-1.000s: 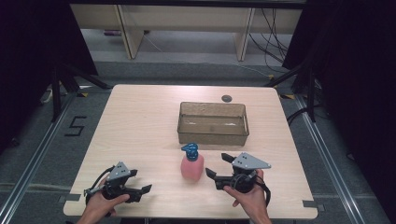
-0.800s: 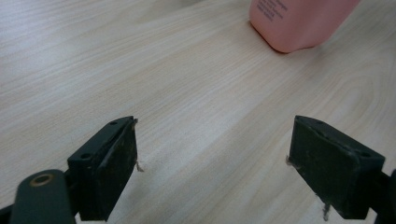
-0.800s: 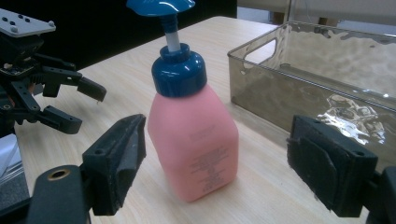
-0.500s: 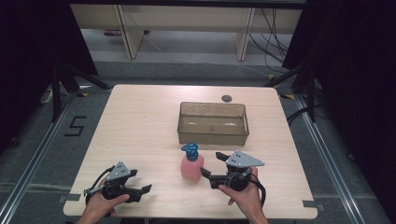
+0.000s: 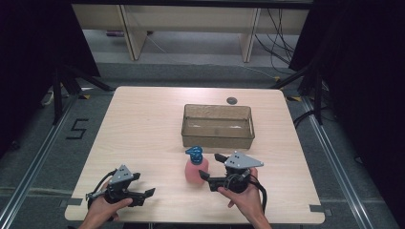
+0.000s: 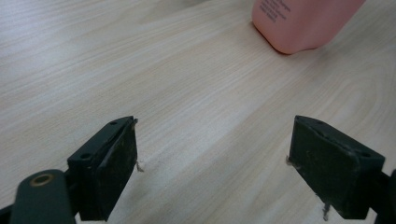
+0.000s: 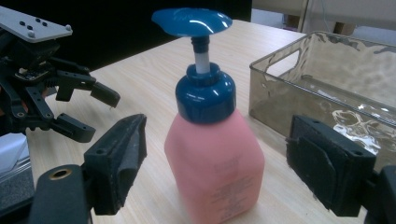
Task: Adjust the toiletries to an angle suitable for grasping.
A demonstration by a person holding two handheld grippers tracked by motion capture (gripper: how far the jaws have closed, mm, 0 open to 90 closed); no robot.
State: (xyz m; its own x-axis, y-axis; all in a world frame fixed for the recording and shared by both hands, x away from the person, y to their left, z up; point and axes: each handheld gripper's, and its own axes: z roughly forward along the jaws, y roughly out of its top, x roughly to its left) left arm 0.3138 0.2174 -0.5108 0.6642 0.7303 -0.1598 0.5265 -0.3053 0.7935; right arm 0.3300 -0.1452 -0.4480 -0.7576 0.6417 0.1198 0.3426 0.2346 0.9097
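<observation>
Pink pump bottle [image 5: 196, 168] with a blue pump head [image 7: 192, 21], upright on the wooden table [image 5: 143, 124], near the front edge and just in front of the clear plastic bin [image 5: 217, 125]. Right gripper [image 5: 210, 167] level with the bottle's right side, jaws spread wide, one ahead of the bottle and one behind, neither touching it as far as can be told; in the right gripper view [image 7: 212, 163] the pink body sits between the two black pads [image 7: 125, 154], with open gaps on both sides. Held from below by the right hand [image 5: 246, 198], grey three-cornered plate on top. Left gripper [image 5: 143, 186] low over the table at the front left corner, well apart from the bottle, jaws likewise apart and holding nothing (bare wood grain between them in the left gripper view [image 6: 212, 163], the bottle's pink base [image 6: 303, 23] at the upper edge). Small dark round disc [image 5: 232, 100] on the table behind the bin.
</observation>
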